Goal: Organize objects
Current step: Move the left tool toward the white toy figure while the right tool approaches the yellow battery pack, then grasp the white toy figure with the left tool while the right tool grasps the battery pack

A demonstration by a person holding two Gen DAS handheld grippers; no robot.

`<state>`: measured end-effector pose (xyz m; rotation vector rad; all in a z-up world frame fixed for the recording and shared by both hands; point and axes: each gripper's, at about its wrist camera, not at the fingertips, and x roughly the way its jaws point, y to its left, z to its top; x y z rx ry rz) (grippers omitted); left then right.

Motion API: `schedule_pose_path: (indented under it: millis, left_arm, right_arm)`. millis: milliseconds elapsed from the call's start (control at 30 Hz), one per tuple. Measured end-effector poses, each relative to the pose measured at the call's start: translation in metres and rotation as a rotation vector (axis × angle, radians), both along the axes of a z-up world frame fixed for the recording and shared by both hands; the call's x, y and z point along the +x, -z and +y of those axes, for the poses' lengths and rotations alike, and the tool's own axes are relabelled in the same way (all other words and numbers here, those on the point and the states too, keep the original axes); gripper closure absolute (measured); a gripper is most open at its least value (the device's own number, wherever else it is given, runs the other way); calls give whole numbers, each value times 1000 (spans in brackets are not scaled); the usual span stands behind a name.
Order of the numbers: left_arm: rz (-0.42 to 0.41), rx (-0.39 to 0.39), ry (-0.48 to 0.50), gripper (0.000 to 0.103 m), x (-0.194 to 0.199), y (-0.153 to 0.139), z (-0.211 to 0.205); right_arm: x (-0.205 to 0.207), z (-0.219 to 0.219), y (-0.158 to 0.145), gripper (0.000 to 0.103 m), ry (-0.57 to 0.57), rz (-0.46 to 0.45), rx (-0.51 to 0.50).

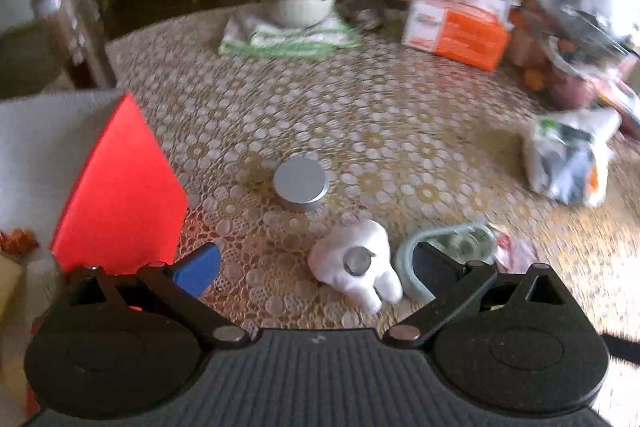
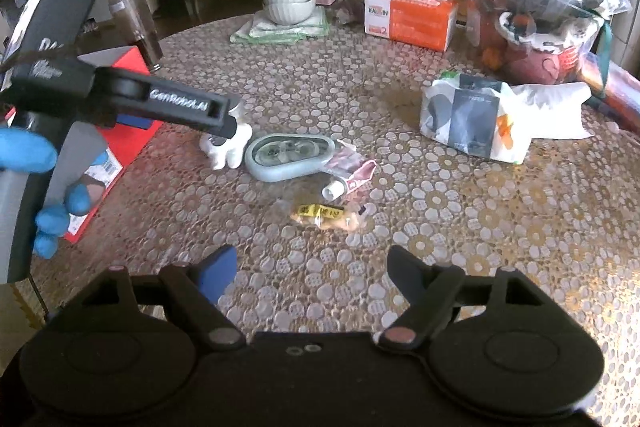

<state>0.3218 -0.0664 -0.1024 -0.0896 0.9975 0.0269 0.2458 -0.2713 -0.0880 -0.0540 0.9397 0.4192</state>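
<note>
Left hand-held gripper (image 1: 316,261) is spread wide, empty, hovering over the white plush toy (image 1: 356,263), likely lining up a grab. Right hand-held gripper (image 2: 310,267) is spread too, w/ a snack packet (image 2: 326,215) at 12 o'clock on the table (image 2: 480,227). Red box (image 1: 120,187) sits at 10.

desk cover (image 2: 400,99): gold and white lace circles. box (image 1: 120,187): red. round tin (image 1: 301,183): silver grey. plush toy (image 1: 356,259): white. oval case (image 2: 290,155): pale blue-green. tissue box (image 2: 412,15): orange and white. lidded bowl (image 2: 288,1): sage green. glove (image 2: 28,151): blue.
</note>
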Motion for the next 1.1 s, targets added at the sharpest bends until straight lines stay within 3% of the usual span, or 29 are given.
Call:
schedule_pose_path:
  millis: [200,600,700,733,833,900,933,1000,1033,1100]
  left_arm:
    - [56,-90,-77,0,13,17,5]
    - [44,-55,-122,1,14,30,4]
    - [34,-32,-108,4,13,31,1]
    - [27,-13,-101,11,12,30,0]
    - [15,47,-79,20,8,30,-5]
    - [-4,68,-61,27,3,30,-7]
    - [-15,70,-51,37,1,29,-7]
    - [-24,68,-33,49,-1,27,-8]
    - [-23,70,-26,58,-2,26,-8]
    - [-19,67,-13,60,-3,24,-9]
  right_arm:
    - [15,9,12,21,5,15,-1]
    - [40,20,36,25,69,33,-32]
    - [42,24,37,26,75,12,-48]
    - [42,26,37,28,73,6,-55]
    - [40,32,38,35,68,-22,-102]
    - [37,34,38,45,73,-43,-129]
    - [36,33,38,49,67,-45,-121]
    - [35,32,37,66,68,-53,-127]
    - [34,33,36,70,65,-56,-130]
    - [31,33,35,82,58,-60,-135]
